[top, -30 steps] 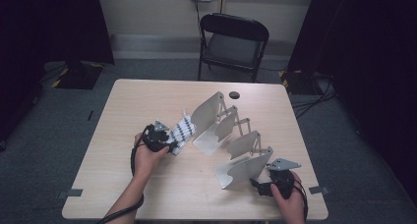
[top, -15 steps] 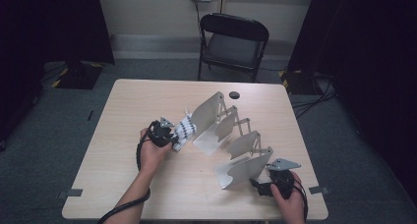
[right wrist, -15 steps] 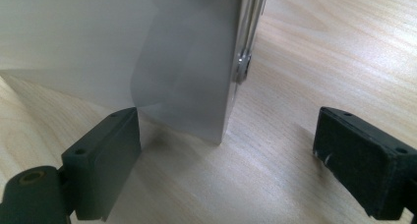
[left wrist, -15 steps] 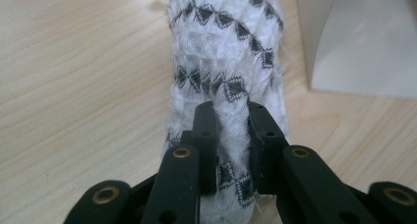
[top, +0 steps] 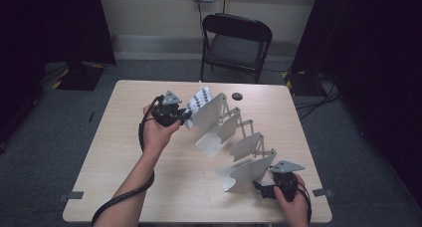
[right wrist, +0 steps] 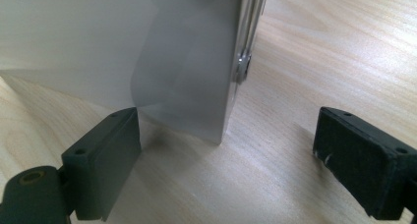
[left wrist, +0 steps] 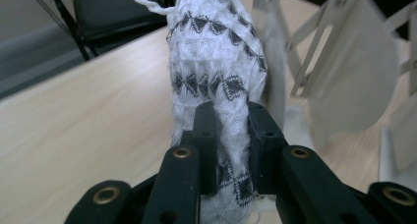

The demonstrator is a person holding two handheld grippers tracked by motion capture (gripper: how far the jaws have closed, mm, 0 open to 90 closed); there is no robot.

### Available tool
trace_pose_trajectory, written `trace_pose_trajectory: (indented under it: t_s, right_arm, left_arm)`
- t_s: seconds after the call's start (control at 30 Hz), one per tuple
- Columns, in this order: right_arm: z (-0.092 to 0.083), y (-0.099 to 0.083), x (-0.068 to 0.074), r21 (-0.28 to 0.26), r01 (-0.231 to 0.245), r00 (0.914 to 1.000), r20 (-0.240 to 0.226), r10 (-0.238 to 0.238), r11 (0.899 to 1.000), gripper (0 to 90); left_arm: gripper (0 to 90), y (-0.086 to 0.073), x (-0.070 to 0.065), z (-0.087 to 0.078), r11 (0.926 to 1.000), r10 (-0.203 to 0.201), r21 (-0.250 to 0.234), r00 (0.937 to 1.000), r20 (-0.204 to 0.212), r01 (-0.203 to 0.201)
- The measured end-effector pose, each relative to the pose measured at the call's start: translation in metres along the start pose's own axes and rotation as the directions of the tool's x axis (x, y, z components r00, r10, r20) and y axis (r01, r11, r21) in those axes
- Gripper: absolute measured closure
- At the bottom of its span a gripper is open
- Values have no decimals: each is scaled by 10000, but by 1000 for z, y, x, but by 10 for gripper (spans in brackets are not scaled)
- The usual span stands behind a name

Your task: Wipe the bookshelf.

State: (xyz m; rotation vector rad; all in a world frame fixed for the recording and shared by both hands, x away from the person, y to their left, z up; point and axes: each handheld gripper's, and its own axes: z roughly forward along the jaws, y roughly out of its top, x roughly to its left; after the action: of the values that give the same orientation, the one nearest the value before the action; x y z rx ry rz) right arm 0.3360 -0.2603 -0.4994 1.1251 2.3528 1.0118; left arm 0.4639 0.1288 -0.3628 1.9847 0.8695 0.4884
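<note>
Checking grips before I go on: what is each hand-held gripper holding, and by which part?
The left hand-held gripper is shut on the patterned white cloth, pinching its lower bunched end. The right hand-held gripper holds nothing; its jaws stand open around the metal rack's end plate.

The middle of the surface (top: 124, 152) is taken up by a rack (top: 234, 137) of upright plates, strung from far left to near right. Narrow gaps are left between its plates. The far-left plate is crowded by the cloth (top: 200, 100) held in the left gripper (top: 185, 116), just beside it. The near-right plate's corner is flanked by the right gripper (top: 258, 187), whose fingers (right wrist: 105, 155) are spread apart. Open room is found along the left side, the near-left corner and the far edge, broken only by a small dark disc (top: 237, 95) far right.
</note>
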Motion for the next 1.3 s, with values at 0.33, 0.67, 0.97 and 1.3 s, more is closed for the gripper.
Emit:
trace_pose_trajectory:
  t_s: [0.33,0.67,0.97,1.3]
  right_arm:
    - [0,0,0,-1,6,10000,-4,-6,10000,101]
    - [0,0,0,-2,11,10000,-4,-11,10000,101]
    - [0,0,0,2,2,10000,-2,-2,10000,101]
    - [0,0,0,2,11,10000,-11,-11,10000,101]
  left_arm:
    - [763,-23,0,23,9983,-27,577,9992,394,4]
    - [761,-56,-2,41,9932,-133,1162,9986,513,72]
    - [759,-80,-3,56,9831,-92,1832,9988,490,1]
    - [748,-101,-8,58,9765,-129,2157,9992,389,42]
